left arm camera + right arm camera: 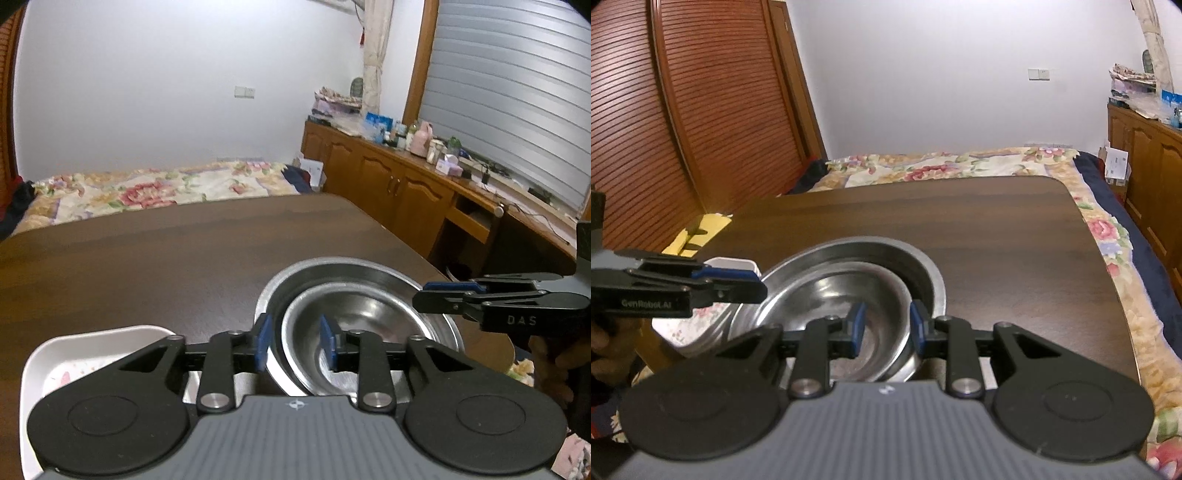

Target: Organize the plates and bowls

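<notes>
Bowls are seen nested on the brown table: the smaller steel bowl inside the larger one. Both grippers, left and right, are held with jaws apart, each straddling the smaller bowl's rim on opposite sides, equally near.

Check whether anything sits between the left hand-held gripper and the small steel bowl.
Nothing visible does. The left hand-held gripper is open, its pads straddling the near rim of the small steel bowl, which lies nested in the large steel bowl. The white plate lies off to the left.
</notes>
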The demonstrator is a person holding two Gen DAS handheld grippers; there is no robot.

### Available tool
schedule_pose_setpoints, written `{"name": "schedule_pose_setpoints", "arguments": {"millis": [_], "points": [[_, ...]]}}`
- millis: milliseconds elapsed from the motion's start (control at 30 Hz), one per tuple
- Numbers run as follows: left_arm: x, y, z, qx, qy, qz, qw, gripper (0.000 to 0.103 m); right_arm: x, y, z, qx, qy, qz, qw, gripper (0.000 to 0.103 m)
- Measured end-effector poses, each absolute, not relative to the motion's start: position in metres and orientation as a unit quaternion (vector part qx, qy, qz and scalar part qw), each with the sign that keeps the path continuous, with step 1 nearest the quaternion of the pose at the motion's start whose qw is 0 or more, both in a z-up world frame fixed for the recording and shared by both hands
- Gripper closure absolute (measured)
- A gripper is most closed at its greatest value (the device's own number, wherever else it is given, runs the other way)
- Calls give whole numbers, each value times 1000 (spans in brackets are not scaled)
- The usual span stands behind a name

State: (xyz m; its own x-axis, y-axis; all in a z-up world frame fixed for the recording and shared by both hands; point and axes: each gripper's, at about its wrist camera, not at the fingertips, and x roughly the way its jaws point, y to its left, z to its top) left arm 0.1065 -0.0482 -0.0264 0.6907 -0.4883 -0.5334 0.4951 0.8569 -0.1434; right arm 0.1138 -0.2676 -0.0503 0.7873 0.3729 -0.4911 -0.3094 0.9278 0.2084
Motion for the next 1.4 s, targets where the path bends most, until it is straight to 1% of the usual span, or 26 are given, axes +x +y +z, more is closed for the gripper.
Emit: {"name": "schedule_pose_setpoints", "arguments": {"millis": [33, 133, 167, 200, 233, 267, 333, 400, 433, 633, 733, 800, 867, 1133, 1267, 1400], "points": [[107, -49, -26, 6, 284, -265, 921, 64, 113, -269, -50, 60, 268, 178, 945, 74], [104, -51, -26, 9, 265, -253, 930, 52, 112, -274, -51, 70, 257, 174, 948, 74], [104, -52, -26, 10, 259, -248, 933, 44, 112, -275, -51, 72, 252, 170, 950, 72], [103, -53, -28, 11, 253, -241, 937, 38, 111, -274, -52, 64, 243, 164, 954, 65], [103, -54, -29, 10, 249, -237, 939, 36, 109, -273, -53, 51, 230, 156, 959, 62], [103, -54, -31, 9, 246, -233, 941, 35, 108, -272, -55, 43, 220, 148, 963, 55], [104, -56, -35, 4, 245, -227, 942, 35, 108, -273, -59, 40, 209, 143, 967, 50], [103, -60, -41, 3, 247, -224, 943, 35, 109, -274, -64, 43, 197, 139, 970, 46], [102, -62, -43, 5, 247, -223, 943, 35, 109, -274, -67, 45, 190, 135, 971, 45], [95, -69, -47, 8, 243, -211, 947, 36, 118, -275, -81, 88, 177, 142, 970, 45], [95, -69, -48, 6, 245, -204, 948, 39, 120, -273, -87, 101, 171, 142, 970, 45], [94, -70, -49, 4, 245, -200, 949, 43, 119, -272, -90, 104, 170, 143, 970, 45], [94, -73, -50, 5, 247, -199, 948, 44, 118, -272, -92, 110, 170, 146, 968, 45], [94, -79, -53, 12, 245, -191, 951, 44, 115, -272, -97, 126, 166, 150, 967, 45], [94, -77, -58, 10, 253, -191, 949, 46, 114, -268, -93, 123, 164, 150, 967, 45], [94, -76, -61, 10, 258, -193, 947, 47, 114, -264, -93, 121, 165, 148, 968, 43]]}}
